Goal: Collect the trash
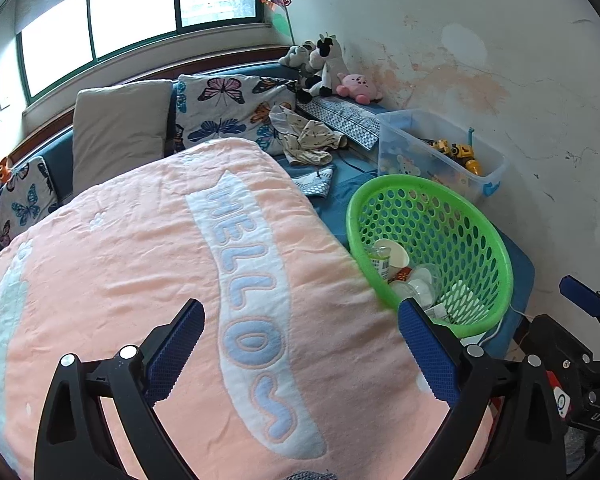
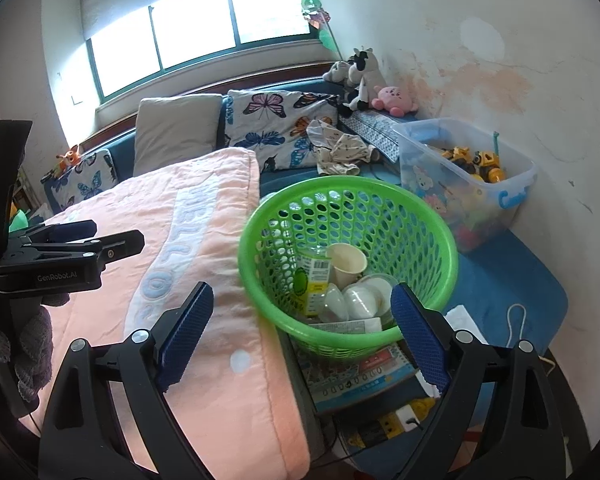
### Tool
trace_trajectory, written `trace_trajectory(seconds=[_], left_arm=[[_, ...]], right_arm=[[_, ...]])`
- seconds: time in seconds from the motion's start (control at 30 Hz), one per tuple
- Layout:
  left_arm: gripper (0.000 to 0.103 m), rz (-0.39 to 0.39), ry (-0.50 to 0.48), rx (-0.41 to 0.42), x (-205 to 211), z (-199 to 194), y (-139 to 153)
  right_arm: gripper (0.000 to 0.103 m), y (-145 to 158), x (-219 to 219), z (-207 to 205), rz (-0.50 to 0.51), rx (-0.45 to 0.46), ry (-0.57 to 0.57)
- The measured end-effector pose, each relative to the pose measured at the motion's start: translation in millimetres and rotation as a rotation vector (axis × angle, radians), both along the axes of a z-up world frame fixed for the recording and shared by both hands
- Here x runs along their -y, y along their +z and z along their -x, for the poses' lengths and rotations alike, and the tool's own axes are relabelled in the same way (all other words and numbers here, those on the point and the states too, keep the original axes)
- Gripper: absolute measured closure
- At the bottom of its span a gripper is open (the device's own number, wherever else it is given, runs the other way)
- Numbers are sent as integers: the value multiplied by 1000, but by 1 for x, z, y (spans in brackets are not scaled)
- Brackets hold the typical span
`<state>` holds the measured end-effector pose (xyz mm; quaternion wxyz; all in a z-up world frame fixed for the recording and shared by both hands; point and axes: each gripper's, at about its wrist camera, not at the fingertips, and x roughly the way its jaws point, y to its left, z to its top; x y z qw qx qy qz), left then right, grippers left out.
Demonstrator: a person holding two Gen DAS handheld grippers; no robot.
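L gripper (image 1: 300, 344) hovers over pink quilted "HELLO" blanket (image 1: 140, 260), fingers spread, empty. R gripper (image 2: 302, 334): fingers spread wide, nothing between. Green perforated plastic basket (image 2: 440, 240) sits bedside w/ trash: paper cup (image 2: 346, 264), clear lids, prob. just dropped.

Left gripper (image 1: 302, 334): jaws spread wide, nothing between the blue pads; tilted downward
Right gripper (image 2: 302, 330): jaws spread wide, nothing pressed between the pads; tilted downward
Relative position: the left gripper appears at the left edge of the right wrist view, seen side-on; the right gripper's blue fingertip (image 1: 582, 295) shows at the right edge of the left wrist view
Hand: a grey-gloved hand (image 2: 28, 344) grips the left gripper's handle
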<state>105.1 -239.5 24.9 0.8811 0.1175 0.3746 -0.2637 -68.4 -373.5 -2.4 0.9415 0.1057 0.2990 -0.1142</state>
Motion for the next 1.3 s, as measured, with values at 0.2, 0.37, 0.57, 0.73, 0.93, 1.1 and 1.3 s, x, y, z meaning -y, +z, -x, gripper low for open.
trace_trajectory(seconds=[0.2, 0.37, 0.57, 0.73, 0.93, 1.1, 1.3], left_arm=[[9, -6, 33, 22, -20, 9, 0], [8, -19, 67, 41, -37, 17, -1], [8, -8, 117, 36, -65, 26, -5], [8, -12, 158, 44, -87, 35, -6], [8, -20, 200, 49, -113, 43, -11], [8, -31, 240, 39, -137, 47, -19], [8, -36, 277, 54, -157, 53, -21]], right_arm=[[11, -4, -10, 2, -7, -11, 20], [10, -7, -19, 5, -30, -18, 31], [8, -6, -35, 9, -36, -17, 57], [7, -6, -50, 11, -46, -17, 86], [7, -7, -70, 10, -49, -20, 129], [7, -8, -86, 7, -51, -28, 162], [6, -12, -103, 4, -44, -44, 186]])
